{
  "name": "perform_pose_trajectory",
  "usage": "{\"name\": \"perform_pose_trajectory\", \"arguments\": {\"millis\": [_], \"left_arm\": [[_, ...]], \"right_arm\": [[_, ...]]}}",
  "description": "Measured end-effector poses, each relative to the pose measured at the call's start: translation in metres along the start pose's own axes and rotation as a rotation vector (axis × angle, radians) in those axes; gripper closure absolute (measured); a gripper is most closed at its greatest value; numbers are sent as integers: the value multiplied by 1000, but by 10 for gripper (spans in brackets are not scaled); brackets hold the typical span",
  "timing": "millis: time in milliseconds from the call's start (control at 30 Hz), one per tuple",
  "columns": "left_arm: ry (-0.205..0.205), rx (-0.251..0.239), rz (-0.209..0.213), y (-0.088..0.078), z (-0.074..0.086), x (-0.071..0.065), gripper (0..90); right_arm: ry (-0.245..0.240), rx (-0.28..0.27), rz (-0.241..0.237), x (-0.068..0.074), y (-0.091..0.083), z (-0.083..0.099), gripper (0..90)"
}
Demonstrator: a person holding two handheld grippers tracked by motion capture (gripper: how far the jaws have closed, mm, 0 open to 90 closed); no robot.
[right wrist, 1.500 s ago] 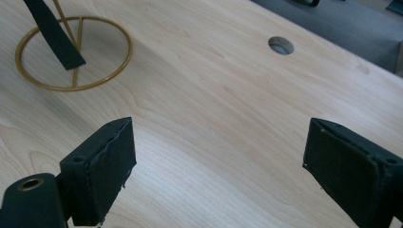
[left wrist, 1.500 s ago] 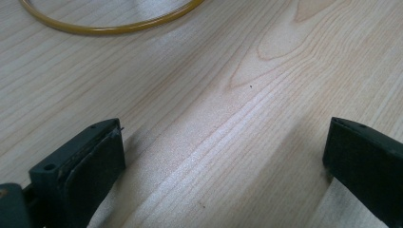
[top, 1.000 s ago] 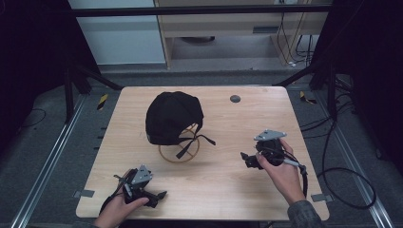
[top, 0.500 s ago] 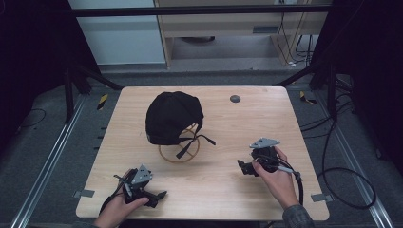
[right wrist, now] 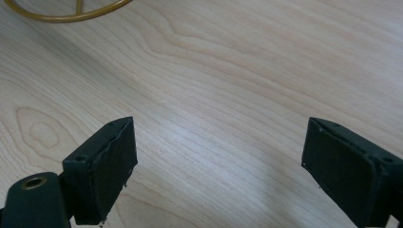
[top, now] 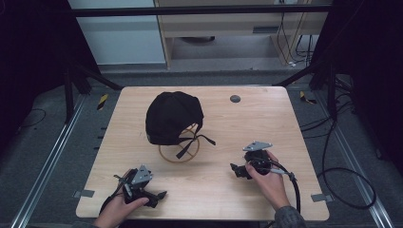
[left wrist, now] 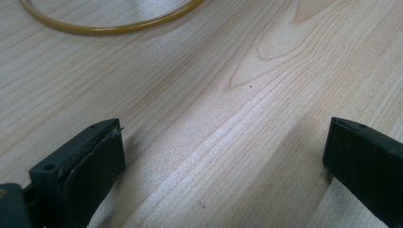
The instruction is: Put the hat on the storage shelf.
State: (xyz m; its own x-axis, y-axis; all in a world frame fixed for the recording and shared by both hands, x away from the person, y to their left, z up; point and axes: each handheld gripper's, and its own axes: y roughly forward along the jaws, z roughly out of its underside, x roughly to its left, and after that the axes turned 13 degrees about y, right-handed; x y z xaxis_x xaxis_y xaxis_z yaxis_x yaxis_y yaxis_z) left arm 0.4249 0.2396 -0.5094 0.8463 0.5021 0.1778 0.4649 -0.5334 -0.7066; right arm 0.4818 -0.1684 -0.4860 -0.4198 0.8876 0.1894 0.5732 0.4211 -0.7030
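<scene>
Black fabric — a cap (top: 173, 116) — sat draped over a round stand of thin golden wire (top: 179, 151), a little to the 11 o'clock side of the centre of the pale wooden table (top: 266, 114). It looked soft and light, likely to crumple or slide off the stand under a clumsy pull; its strap (top: 186, 147) hung loose at the 5 o'clock edge. A judged hold would be a pinch on the cloth rim or the crown, not the strap, and not the wire, which seemed thin enough to tip.

Well apart from it, at about 7 o'clock, the left gripper (top: 159, 194) rested on the table in the person's hand, its jaws spread wide over bare wood, with an arc of the wire ring (left wrist: 109, 26) beyond them in its own view. At about 4 o'clock the right gripper (top: 235, 168) was likewise spread and empty.

Against the earlier frames, the right gripper had drawn back toward the near edge and lower — the left one and the cap had not moved.
</scene>
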Motion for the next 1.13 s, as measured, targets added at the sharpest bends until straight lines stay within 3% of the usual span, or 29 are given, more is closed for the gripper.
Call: {"name": "perform_pose_trajectory", "arguments": {"millis": [200, 533, 767, 833, 1133], "left_arm": [[0, 0, 0, 0, 0, 0, 0], [0, 0, 0, 0, 0, 0, 0], [0, 0, 0, 0, 0, 0, 0], [0, 0, 0, 0, 0, 0, 0], [0, 0, 1, 0, 0, 0, 0]], "right_arm": [[12, 22, -10, 3, 15, 5, 105], [45, -16, -20, 6, 25, 5, 95], [32, -51, 19, 12, 31, 8, 71], [-1, -45, 38, 14, 32, 8, 69], [-8, -43, 34, 14, 30, 10, 67]]}}
